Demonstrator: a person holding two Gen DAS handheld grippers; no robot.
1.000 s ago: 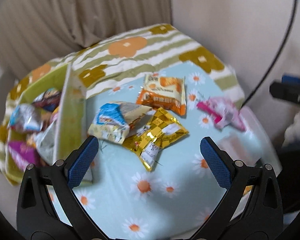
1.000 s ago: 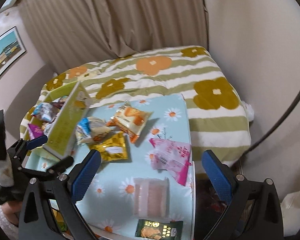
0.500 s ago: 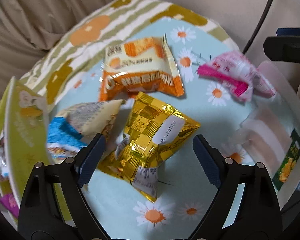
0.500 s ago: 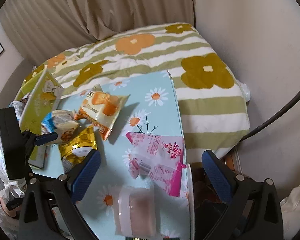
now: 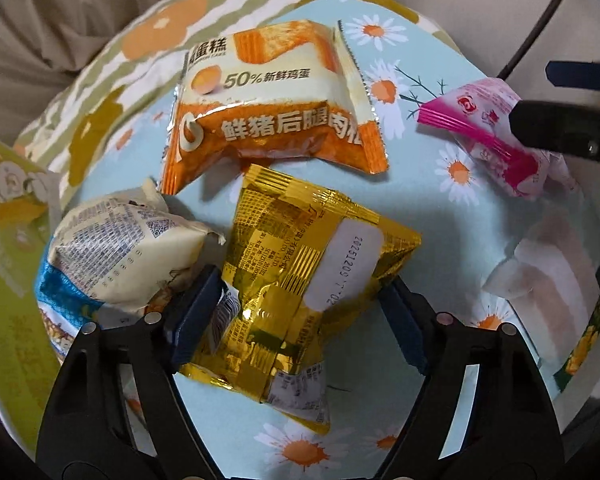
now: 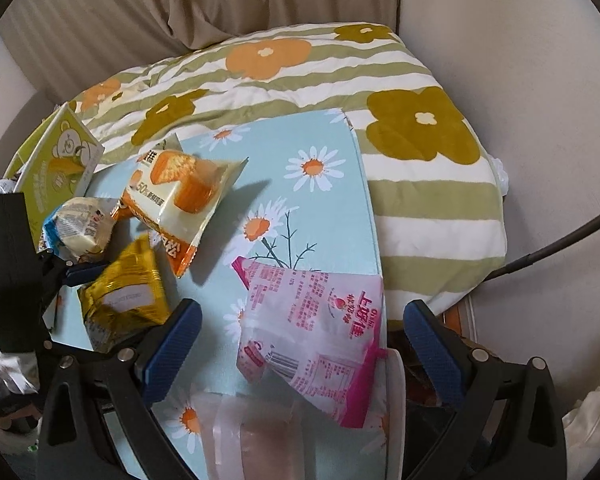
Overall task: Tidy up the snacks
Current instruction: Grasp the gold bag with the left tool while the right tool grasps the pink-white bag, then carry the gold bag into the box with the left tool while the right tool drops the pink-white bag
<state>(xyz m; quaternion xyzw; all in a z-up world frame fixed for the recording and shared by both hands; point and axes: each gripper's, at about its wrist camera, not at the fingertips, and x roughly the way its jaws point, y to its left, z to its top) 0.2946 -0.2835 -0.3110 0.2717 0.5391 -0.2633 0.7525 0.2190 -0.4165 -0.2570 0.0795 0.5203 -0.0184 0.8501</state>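
A gold foil snack packet lies on the daisy-print table; my left gripper is open with its blue pads on either side of the packet's lower half. It also shows in the right wrist view. My right gripper is open and straddles a pink packet, which also shows in the left wrist view. An orange cake packet and a cream-and-blue packet lie beside the gold one.
A green box with snacks stands at the table's left. A pale pink wrapped snack and a dark green packet lie at the table's near right edge. A flowered striped blanket lies behind; a wall stands right.
My left gripper has moved down and forward onto the gold packet, which now lies between its pads. My right gripper has moved closer over the pink packet.
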